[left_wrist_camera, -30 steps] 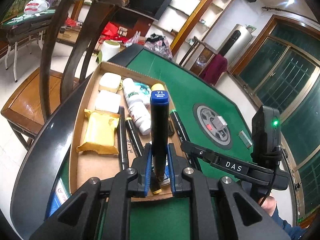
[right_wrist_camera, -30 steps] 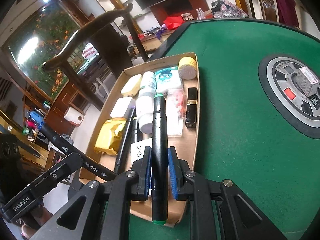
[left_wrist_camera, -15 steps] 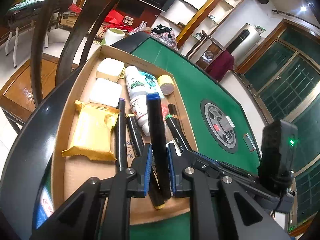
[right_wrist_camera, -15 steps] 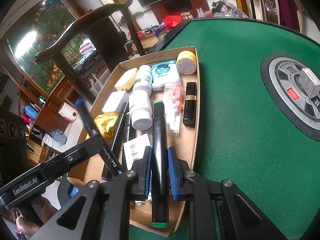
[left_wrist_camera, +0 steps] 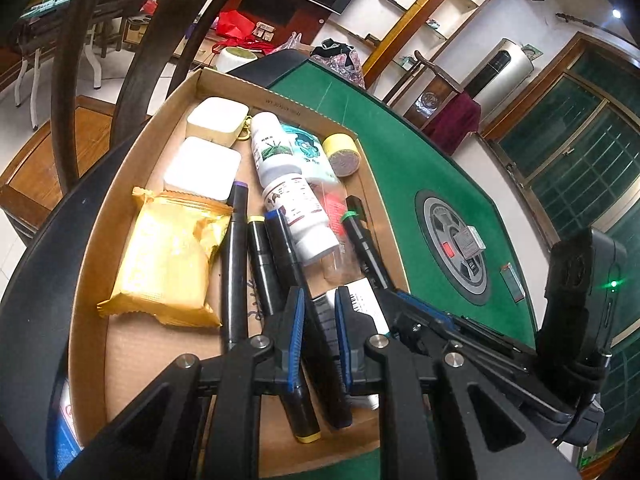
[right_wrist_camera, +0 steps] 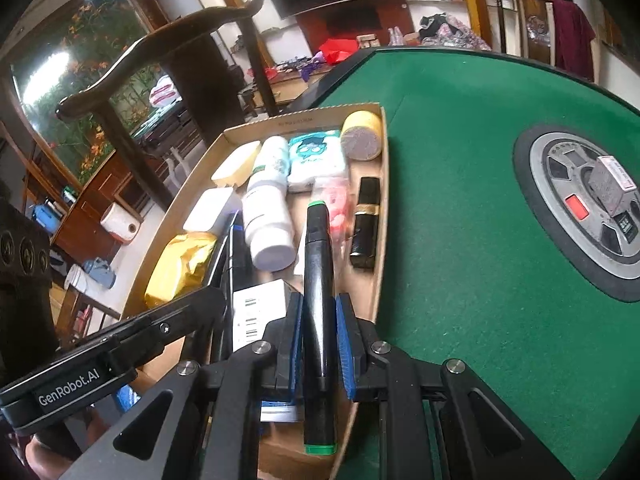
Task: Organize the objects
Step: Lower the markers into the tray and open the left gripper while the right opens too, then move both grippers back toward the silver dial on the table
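The blue-capped marker point(left_wrist_camera: 298, 280) sits clamped between the pads of the left tool point(left_wrist_camera: 318, 344), its blue cap pointing away up the cardboard tray point(left_wrist_camera: 88, 280) and its body low over the row of pens already there, just beside the yellow-capped marker point(left_wrist_camera: 264, 268) and the purple-capped one point(left_wrist_camera: 236, 256). The green-capped marker point(right_wrist_camera: 318, 280) is gripped the same way by the right tool point(right_wrist_camera: 318, 344), held along the tray's right side, between the white bottle point(right_wrist_camera: 268, 220) and the black lipstick tube point(right_wrist_camera: 366, 224). Both tools are closed narrow on their markers.

The step in hand looks like laying the blue-capped marker down among the pens. To do it well, I would keep it parallel to its neighbours, bring it down until the barrel rests on the tray floor, and only then let the pads part, so it does not roll against the bottle or climb onto the yellow-capped marker. The gold snack packet point(left_wrist_camera: 168, 260) lies well to the left and is not in the way. The right tool's marker could go beside the lipstick tube, over the clear packet with pink contents point(right_wrist_camera: 334, 208), where the tray wall would stop a roll onto the green table point(right_wrist_camera: 460, 240)
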{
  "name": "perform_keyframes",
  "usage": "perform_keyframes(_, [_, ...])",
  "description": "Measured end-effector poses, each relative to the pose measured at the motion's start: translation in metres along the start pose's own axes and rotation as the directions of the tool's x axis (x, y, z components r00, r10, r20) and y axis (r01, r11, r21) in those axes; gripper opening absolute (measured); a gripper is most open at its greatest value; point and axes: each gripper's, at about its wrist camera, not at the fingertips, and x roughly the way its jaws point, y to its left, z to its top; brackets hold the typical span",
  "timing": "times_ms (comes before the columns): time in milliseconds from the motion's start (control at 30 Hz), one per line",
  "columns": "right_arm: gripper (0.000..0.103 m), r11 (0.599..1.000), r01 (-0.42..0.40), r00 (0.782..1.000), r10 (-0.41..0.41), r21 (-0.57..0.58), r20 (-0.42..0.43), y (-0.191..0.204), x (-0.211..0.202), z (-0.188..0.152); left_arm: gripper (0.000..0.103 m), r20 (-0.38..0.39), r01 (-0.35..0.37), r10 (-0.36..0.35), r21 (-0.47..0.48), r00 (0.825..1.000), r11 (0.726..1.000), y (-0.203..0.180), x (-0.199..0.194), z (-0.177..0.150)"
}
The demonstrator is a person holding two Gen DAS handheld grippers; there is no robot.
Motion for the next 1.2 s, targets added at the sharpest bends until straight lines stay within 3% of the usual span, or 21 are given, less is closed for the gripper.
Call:
perform_keyframes(367, [0.019,0.999,-0.046,0.997,0.047,0.016,-0.066,0.001,0.003,-0.007,0.015,0.014,0.004,-0.004,-0.002,1.0,1.0,0.003,-0.009,-0.001])
perform_keyframes(667, [0.019,0.997,-0.068,0.997,0.07,0.043,-0.042,-0.004,-0.009,-0.004,0.016,0.013,-0.002,0.002,0.009,1.0,1.0,-0.001,-0.013,-0.002])
perform_keyframes(1033, [0.021,0.992,-0.075,0.997,0.073,0.097,0.032,-0.035,-0.045,0.004,0.043,0.026,-0.019,0.017,0.089,1.0,0.996,-0.036,-0.02,-0.007])
perform_keyframes(1200, [0.027,0.99,-0.033,0.997,0.023,0.139,0.079,-0.083,-0.073,0.006,0.046,0.012,-0.019,0.018,0.126,1.0,0.992,-0.06,-0.018,-0.009])
